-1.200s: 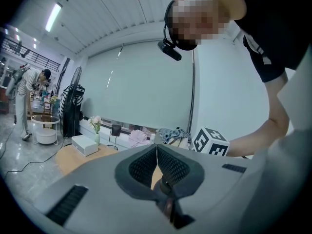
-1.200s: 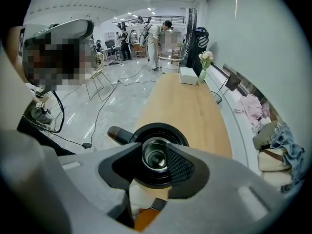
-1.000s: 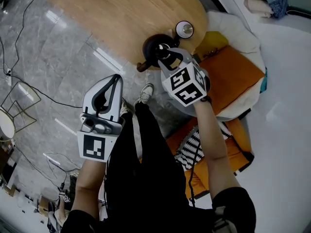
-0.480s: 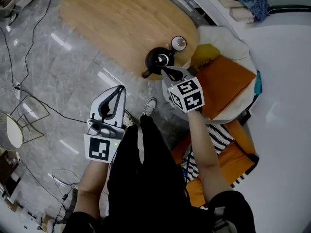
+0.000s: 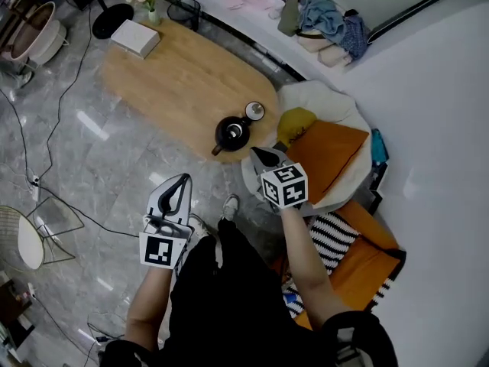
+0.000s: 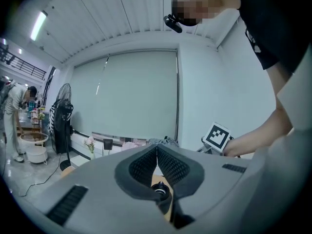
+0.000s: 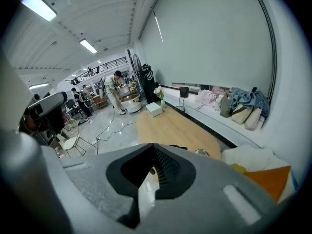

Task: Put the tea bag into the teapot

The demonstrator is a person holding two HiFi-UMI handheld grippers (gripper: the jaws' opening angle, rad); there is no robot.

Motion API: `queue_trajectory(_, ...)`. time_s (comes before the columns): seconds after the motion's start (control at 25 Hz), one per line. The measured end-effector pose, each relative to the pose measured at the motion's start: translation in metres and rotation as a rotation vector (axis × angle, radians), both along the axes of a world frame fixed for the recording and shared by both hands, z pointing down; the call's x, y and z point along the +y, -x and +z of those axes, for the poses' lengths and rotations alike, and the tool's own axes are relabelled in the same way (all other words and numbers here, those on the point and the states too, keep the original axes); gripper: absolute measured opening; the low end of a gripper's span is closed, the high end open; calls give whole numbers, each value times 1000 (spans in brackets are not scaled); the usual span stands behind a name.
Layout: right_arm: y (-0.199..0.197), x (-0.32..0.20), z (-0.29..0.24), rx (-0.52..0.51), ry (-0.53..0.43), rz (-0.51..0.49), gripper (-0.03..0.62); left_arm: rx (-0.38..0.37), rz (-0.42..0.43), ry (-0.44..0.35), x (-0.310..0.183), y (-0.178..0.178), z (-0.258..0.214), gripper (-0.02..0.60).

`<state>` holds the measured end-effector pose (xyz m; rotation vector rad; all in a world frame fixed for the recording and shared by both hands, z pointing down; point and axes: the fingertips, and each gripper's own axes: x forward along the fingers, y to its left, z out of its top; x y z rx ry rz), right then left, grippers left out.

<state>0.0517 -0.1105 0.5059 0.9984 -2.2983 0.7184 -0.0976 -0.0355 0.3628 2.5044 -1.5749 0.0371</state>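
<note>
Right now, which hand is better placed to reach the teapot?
Probably the right. In the head view the right tongs, shut and empty, point at the teapot from close by; the left tongs, also shut, hang farther off above the floor.

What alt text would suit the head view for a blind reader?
Seen from above, a person holds the left hand-held gripper and the just-closed right hand-held gripper, both shut and empty. Beyond them, a black teapot sits on an oval wooden table.

Teapot (image 5: 231, 133) contents too small to tell, head view centre. Right gripper view: teapot mostly hidden, lower centre. Chair (image 5: 30, 239) cut by left edge.
</note>
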Motion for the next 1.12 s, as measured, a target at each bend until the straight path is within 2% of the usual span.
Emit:
queue_trajectory(0.32,-27,-3,-73,-6,-123,59,5,0,55,-90,5,-14,-42,9)
queue_trajectory(0.56,-40,0,-120,-28,-189,74,5,-6,64,-147,1,-20,-72,9)
queue_trajectory(0.88,-61,6,-212,-69,-375,93,5,4,89,-245,-19,-23,-125,9)
queue_trajectory(1.12,-89,31,-265,-94,-499,94,5,7,114,-323,-20,-39,-169,9)
